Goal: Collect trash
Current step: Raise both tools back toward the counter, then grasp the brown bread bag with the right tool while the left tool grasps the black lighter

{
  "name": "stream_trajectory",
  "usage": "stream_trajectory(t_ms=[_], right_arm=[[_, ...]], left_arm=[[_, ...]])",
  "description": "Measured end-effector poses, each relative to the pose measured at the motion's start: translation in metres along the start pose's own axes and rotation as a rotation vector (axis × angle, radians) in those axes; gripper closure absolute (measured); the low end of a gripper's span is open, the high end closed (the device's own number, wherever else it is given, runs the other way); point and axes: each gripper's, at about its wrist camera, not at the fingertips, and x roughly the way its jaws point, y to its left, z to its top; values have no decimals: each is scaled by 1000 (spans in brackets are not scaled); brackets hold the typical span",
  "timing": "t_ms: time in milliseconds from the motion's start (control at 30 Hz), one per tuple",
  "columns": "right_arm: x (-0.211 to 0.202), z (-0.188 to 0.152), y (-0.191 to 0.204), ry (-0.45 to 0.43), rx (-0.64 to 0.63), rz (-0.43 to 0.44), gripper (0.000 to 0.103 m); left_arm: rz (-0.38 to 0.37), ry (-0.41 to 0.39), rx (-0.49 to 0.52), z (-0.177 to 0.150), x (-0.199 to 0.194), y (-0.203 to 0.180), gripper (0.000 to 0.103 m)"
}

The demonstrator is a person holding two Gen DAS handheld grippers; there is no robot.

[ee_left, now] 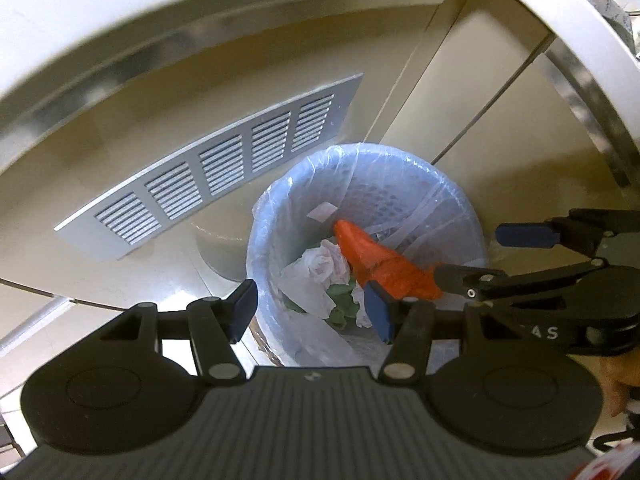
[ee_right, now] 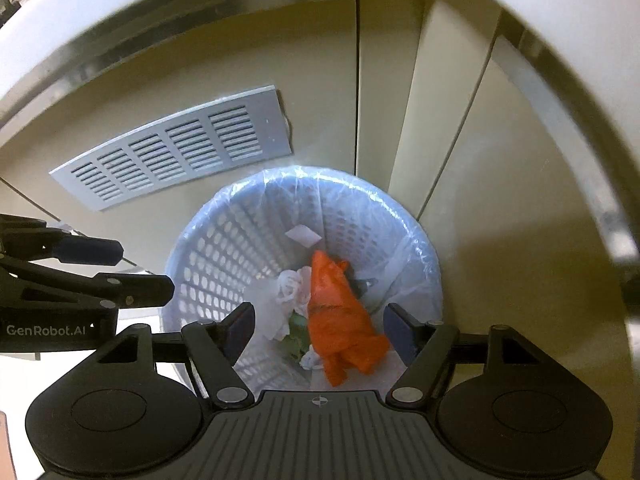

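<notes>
Beige cabinets stand behind the bin; both claws, left and right, gape empty above the soft, light orange bag, probably best pinched at its crumpled near end.

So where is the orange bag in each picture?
Left wrist view: the orange bag lies inside the blue bin, right of centre, running toward the right gripper.
Right wrist view: the orange bag is in the bin, low and centre, between this gripper's open fingers.
Shared landmark: the grey vent grille, up and left of the bin in both.
</notes>
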Motion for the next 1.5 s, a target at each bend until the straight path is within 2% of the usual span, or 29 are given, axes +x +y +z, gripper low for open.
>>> stream_trajectory(t_ms=[133, 367, 567, 767, 900, 1200, 1500], right_arm=[[-24, 5, 5, -51, -17, 5, 32], [-87, 17, 15, -211, -59, 2, 32], [-140, 25, 14, -360, -60, -3, 32], [-173, 47, 5, -480, -28, -24, 32], [-185, 68, -10, -526, 4, -39, 32], [-185, 126, -44, -599, 12, -58, 32], [-156, 170, -72, -582, 34, -33, 33]], left_arm=[[-4, -45, 24, 0, -22, 2, 48], [-17, -158, 92, 5, -75, -2, 48], [-76, -278, 157, 16, -123, -18, 48], [-86, -405, 191, 40, -155, -33, 48], [-67, -456, 187, 66, -165, -35, 47], [-3, -480, 134, 134, -137, -27, 47], [62, -459, 135, 190, -96, -34, 48]])
